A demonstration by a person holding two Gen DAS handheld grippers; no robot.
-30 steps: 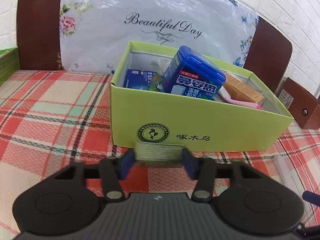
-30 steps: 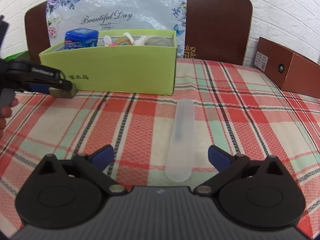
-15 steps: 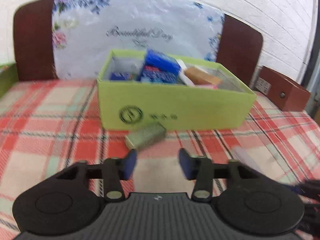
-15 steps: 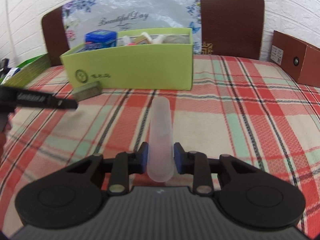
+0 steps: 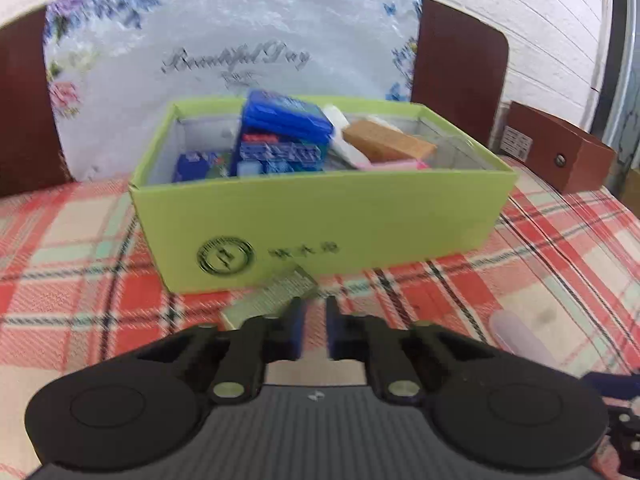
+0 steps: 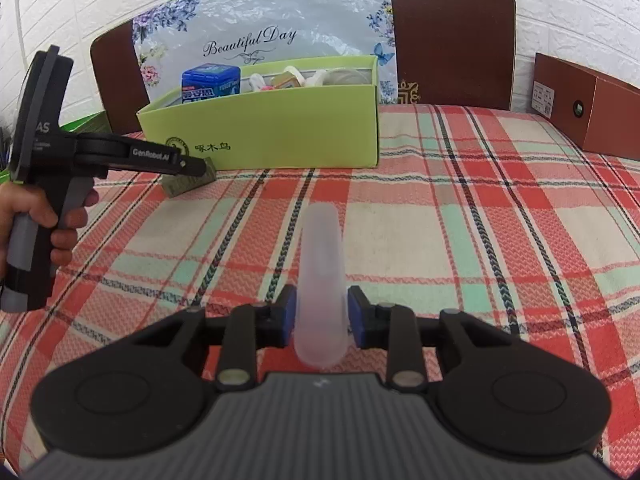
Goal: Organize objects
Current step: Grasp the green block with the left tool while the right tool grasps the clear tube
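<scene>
A lime-green box (image 5: pixel 360 224) (image 6: pixel 280 136) holds a blue container (image 5: pixel 284 136), a tan packet (image 5: pixel 388 144) and other items. A small olive-grey block (image 5: pixel 272 294) (image 6: pixel 184 184) lies on the plaid cloth just in front of the box. My left gripper (image 5: pixel 314 320) is shut and empty, its tips just behind the block; it also shows in the right wrist view (image 6: pixel 196 166). My right gripper (image 6: pixel 320 316) is shut on a frosted translucent tube (image 6: pixel 322 276), which also shows in the left wrist view (image 5: pixel 520 340).
A brown cardboard box (image 6: pixel 588 108) (image 5: pixel 560 152) stands at the right. A floral "Beautiful Day" plastic bag (image 6: pixel 256 36) leans on a brown chair back (image 6: pixel 452 36) behind the green box. A green item (image 6: pixel 88 124) sits at the far left.
My left gripper let go of the olive block, which now lies by the box, then shut empty. My right gripper closed on the tube and lifted it.
</scene>
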